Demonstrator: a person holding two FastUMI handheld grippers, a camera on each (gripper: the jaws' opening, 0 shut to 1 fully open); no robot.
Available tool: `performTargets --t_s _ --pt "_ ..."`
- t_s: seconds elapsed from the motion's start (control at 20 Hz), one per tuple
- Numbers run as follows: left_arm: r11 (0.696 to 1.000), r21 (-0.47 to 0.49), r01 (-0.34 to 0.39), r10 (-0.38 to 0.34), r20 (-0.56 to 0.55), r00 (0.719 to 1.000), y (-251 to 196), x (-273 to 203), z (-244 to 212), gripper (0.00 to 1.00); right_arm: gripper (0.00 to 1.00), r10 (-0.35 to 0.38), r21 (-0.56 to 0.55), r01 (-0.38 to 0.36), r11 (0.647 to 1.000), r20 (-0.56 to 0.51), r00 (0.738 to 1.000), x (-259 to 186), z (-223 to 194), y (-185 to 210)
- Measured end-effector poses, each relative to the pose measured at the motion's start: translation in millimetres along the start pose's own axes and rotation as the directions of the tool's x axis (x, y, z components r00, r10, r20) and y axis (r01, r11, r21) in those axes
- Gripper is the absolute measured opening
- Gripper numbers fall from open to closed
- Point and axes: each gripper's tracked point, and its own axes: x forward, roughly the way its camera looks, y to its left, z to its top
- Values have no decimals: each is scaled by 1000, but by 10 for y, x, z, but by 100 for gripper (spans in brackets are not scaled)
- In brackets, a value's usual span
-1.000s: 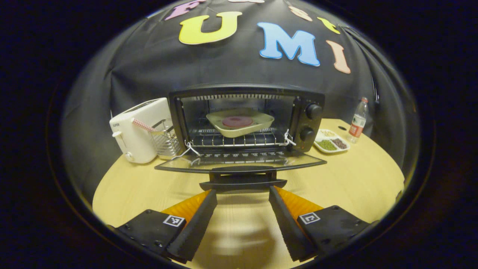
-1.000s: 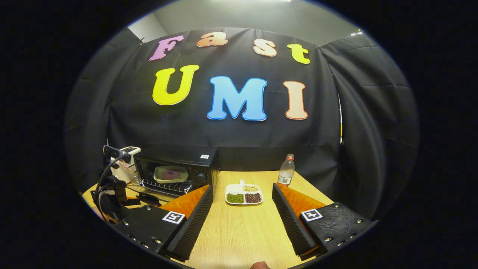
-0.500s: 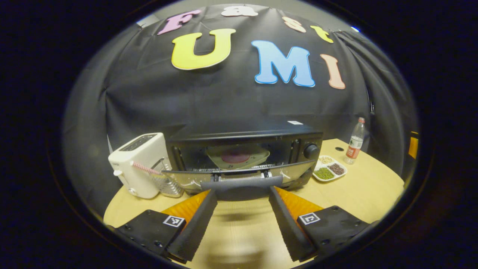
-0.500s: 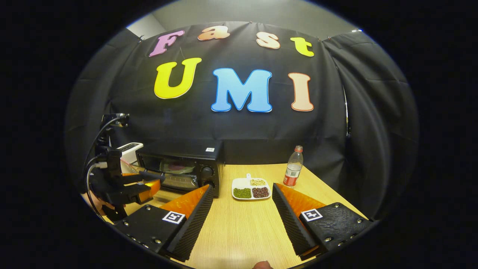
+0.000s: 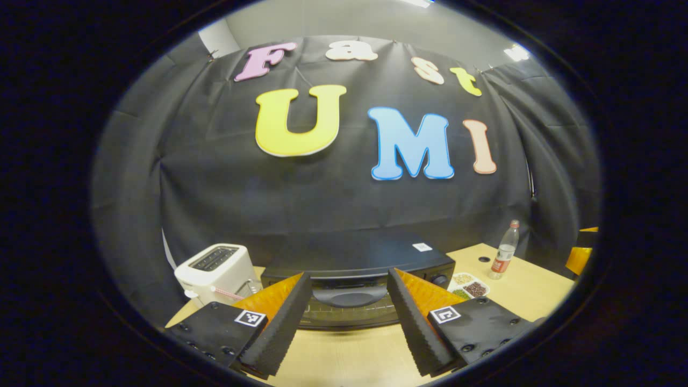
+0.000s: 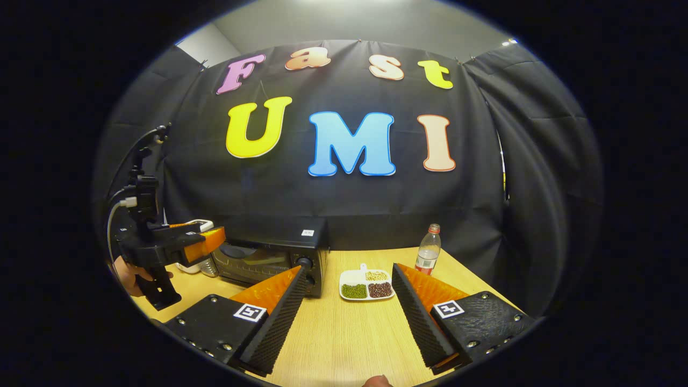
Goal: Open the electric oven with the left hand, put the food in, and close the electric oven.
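The oven stands on the desk just ahead of the left gripper, its door shut and its handle between the jaws, which are apart. The right gripper has its jaws apart over bare desk.

Overhead room light falls evenly, dimming toward the edges. The pale wooden tabletop is brightly lit; the glossy black electric oven stays dark. Fisheye curvature bends the rims. Focus is sharp.
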Motion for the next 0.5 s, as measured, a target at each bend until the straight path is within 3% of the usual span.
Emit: performTargets --t_s 0.15,0.25,0.5 --pt "999 -3 -42 42 56 998 -116 -516 299 91 97 35 -10 -35 999 22 999 -165 125 -96" --pt "998 -9 -64 65 73 995 -240 -884 404 99 97 40 -35 -39 999 32 999 -306 188 -226" --pt "993 10 -122 120 110 987 -527 -1640 613 99 97 90 -93 -80 992 107 990 -708 366 -404"
